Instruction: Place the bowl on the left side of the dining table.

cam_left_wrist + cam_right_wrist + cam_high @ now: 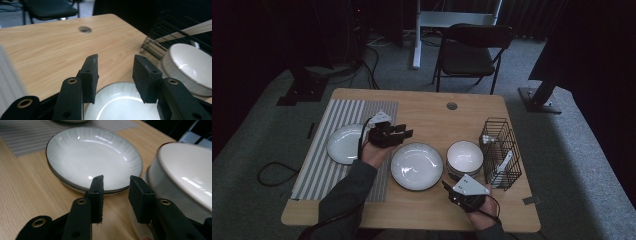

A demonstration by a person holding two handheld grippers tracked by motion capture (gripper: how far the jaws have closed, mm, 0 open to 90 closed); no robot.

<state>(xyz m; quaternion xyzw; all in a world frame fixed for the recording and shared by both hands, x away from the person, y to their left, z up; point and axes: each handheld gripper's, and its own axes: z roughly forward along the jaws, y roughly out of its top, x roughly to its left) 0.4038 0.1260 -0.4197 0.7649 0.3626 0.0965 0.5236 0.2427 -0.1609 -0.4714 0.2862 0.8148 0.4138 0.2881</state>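
A white plate (346, 144) lies on the striped placemat (324, 170) at the left. In the table's middle rests a stack of pale plates with dark rims (417, 166) (92, 155) (125, 105), and a stack of white bowls (465, 157) (185, 170) (190, 67) stands to its right. My left gripper (404, 134) (115, 58) hovers open over the stack's far left rim, nothing between its jaws. By the table's front edge, my right gripper (447, 186) (116, 180) is open too, pointing at the near rim of the plates, beside the bowls.
A black wire rack (500, 152) (165, 32) with a pale utensil in it stands at the right, close to the bowls. A cable hole (452, 106) (85, 29) sits near the table's far edge. A folding chair (472, 50) stands beyond the table.
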